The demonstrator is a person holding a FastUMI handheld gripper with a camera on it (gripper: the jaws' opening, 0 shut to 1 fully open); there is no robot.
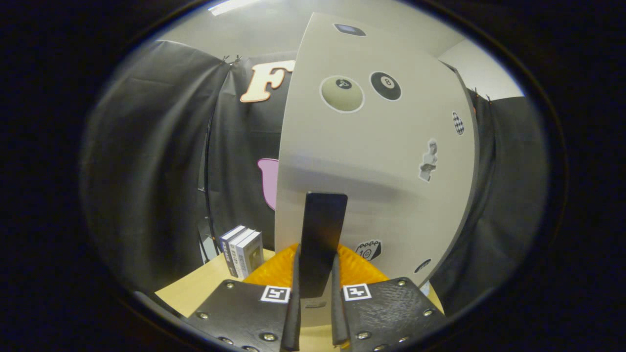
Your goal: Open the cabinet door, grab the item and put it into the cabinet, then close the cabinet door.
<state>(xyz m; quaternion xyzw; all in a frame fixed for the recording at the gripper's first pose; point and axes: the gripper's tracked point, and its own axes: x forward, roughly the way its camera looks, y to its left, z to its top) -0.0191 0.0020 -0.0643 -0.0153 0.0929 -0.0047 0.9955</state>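
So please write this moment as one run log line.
gripper: shut on handle | cabinet door: held at handle | boxes: on table

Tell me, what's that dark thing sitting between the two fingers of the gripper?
In the gripper view, a flat black handle on the white cabinet door stands upright between the gripper fingers, which close against its two sides. Stickers dot the door around it.

walls: black cloth (146,161) | table: light wood (205,286) | ceiling: strip light (230,6)
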